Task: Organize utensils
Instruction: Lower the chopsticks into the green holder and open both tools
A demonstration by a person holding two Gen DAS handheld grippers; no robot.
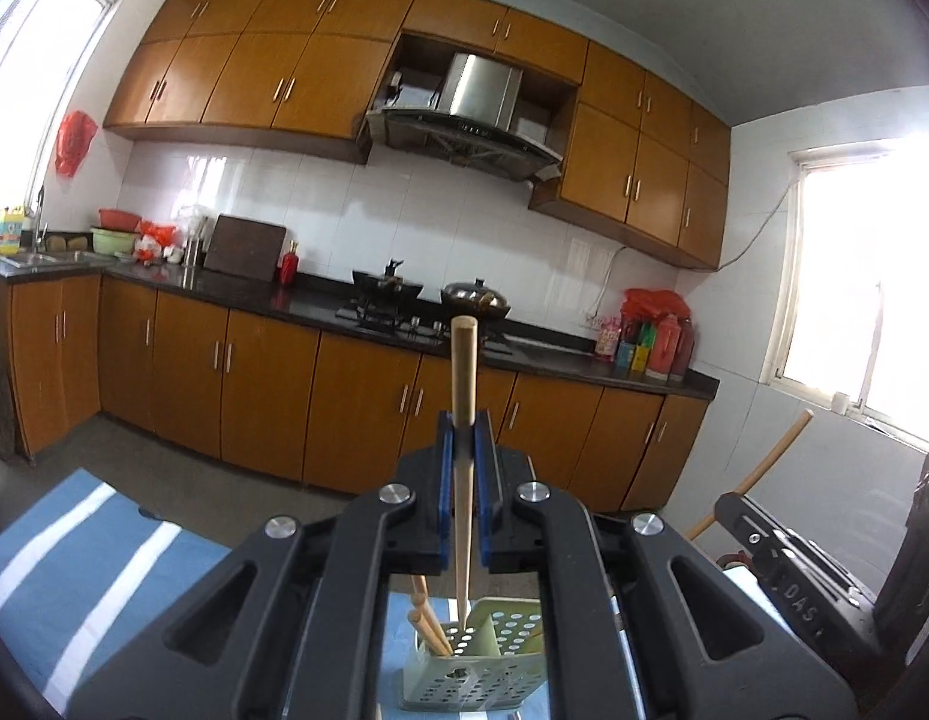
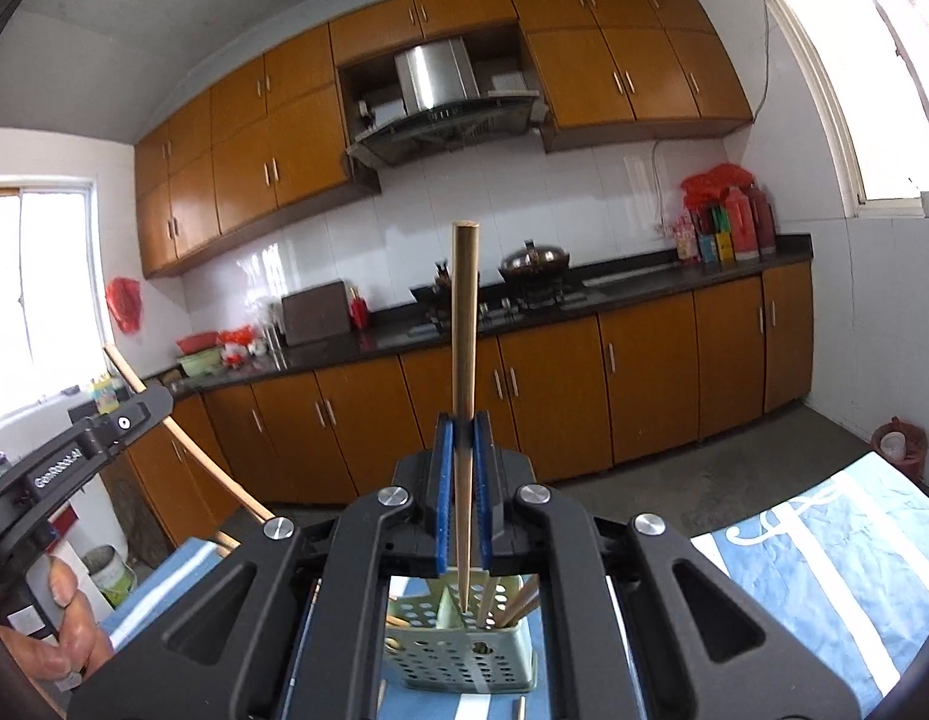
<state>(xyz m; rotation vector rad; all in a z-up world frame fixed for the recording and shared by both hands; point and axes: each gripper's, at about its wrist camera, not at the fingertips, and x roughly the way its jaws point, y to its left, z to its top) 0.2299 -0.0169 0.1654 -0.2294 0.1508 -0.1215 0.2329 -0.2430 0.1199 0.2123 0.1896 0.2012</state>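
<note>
**Both grippers hold chopsticks above the green holder**

Presently, the left gripper [image 1: 464,438] is closed on a wooden chopstick [image 1: 464,420], its blue pads pressed against the shaft on either side. That chopstick stands nearly upright, blunt end up, with its thin tip down at the mouth of the green perforated holder [image 1: 494,672]. Two further chopsticks [image 1: 431,630] already lean inside the holder's left compartment.

Similarly, the right gripper [image 2: 464,438] pinches a second chopstick [image 2: 464,360] between its blue pads. This one is also upright, and its tip points into the holder [image 2: 458,654] near the central divider. Several chopsticks [image 2: 518,600] lean in the holder's right compartment in this view.

The holder stands on a blue cloth with white stripes [image 2: 824,570]. A loose chopstick [image 2: 521,708] lies on the cloth just beside the holder's base.

Behind, a dark countertop [image 1: 320,300] carries a gas stove with a wok [image 1: 476,294].
</note>
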